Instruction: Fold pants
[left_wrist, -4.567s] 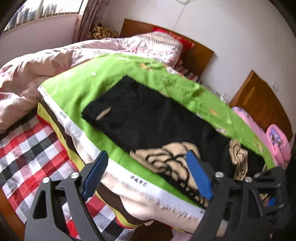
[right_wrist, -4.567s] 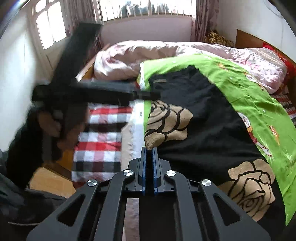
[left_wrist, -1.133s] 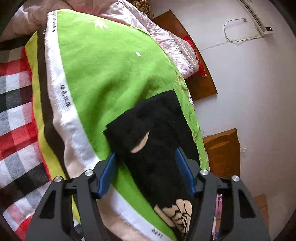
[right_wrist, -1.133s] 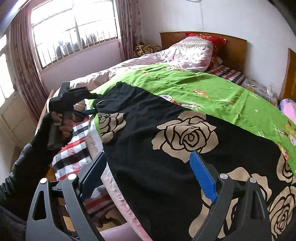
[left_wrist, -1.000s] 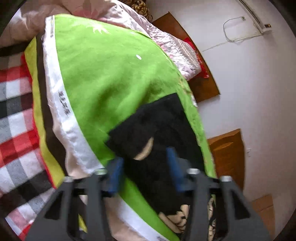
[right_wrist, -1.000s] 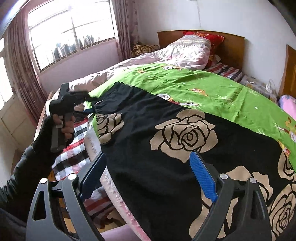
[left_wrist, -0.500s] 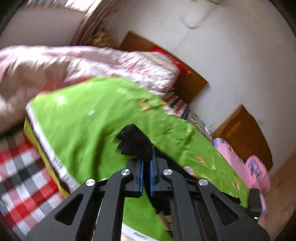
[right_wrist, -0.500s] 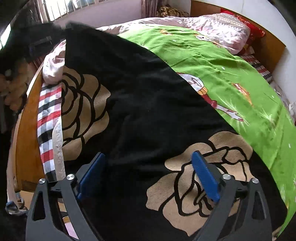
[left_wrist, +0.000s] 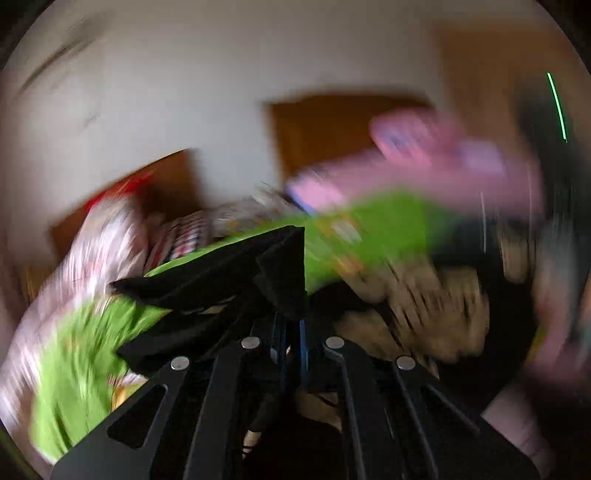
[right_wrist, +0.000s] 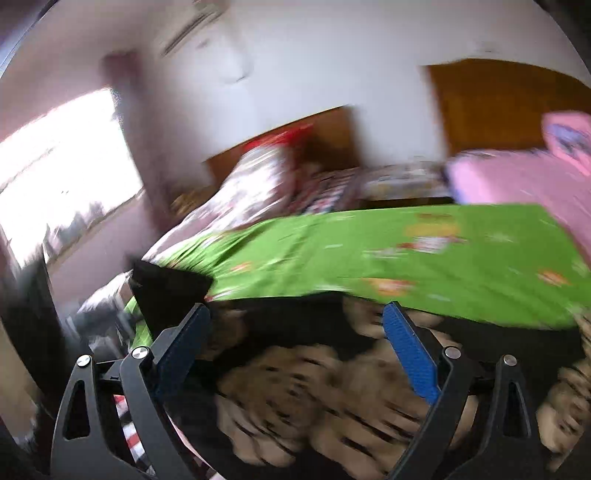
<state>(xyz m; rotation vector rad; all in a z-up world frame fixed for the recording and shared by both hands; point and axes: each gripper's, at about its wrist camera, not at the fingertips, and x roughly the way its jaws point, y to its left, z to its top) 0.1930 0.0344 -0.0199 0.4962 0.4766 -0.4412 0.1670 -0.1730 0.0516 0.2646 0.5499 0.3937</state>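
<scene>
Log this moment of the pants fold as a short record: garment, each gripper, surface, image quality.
garment: black pants with tan rose print, spread on the bed, one corner lifted
left gripper: shut on a raised black corner of the pants
right gripper: open, hovering over the pants, nothing between its pads
surface: green bedsheet
beyond: pink quilt, wooden headboard
image quality: both views motion-blurred
</scene>
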